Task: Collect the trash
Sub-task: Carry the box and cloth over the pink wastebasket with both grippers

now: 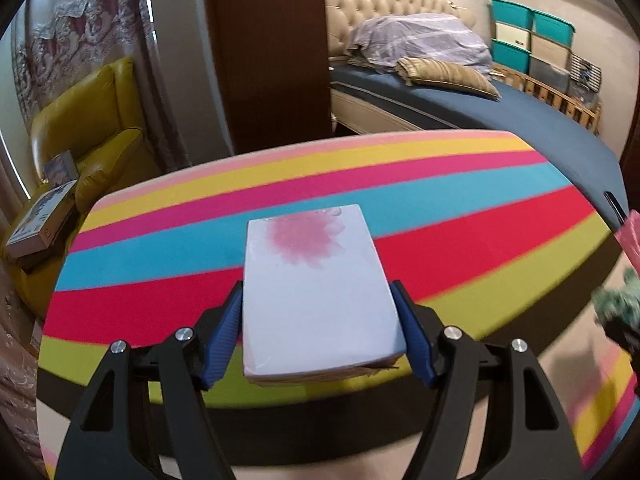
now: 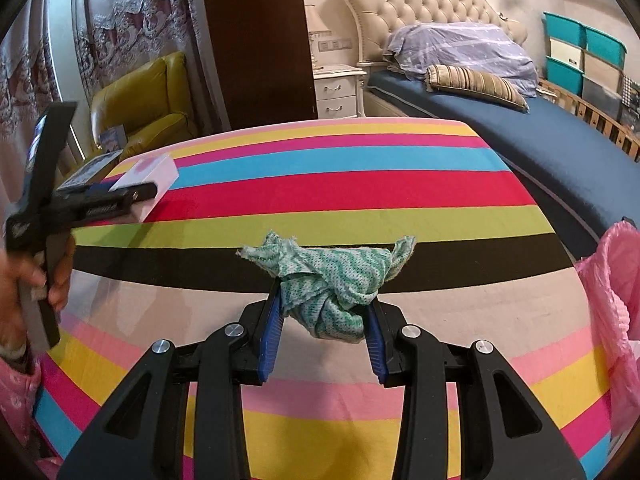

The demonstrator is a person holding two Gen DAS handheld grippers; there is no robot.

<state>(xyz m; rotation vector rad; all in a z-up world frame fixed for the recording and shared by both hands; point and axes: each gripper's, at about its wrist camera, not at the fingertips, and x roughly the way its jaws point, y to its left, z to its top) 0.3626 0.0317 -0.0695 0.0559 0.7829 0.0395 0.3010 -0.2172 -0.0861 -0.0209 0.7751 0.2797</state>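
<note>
My left gripper point(image 1: 318, 292) is shut on a white box with a pink flower print point(image 1: 316, 284), held above the striped table point(image 1: 460, 216). The box fills the gap between the blue pads. In the right wrist view that same box point(image 2: 146, 178) and the left gripper point(image 2: 132, 196) show at the far left, with a hand on the handle. My right gripper point(image 2: 326, 300) is shut on a crumpled green and white cloth point(image 2: 332, 276), lifted over the table's dark stripe point(image 2: 480, 260). That cloth point(image 1: 616, 304) shows blurred at the right edge of the left wrist view.
A pink plastic bag point(image 2: 612, 300) hangs open at the table's right edge. A bed with a blue sheet point(image 2: 560, 148) stands behind the table, a yellow armchair point(image 2: 140, 100) with books at the left. A dark wooden panel point(image 2: 256, 40) rises at the back.
</note>
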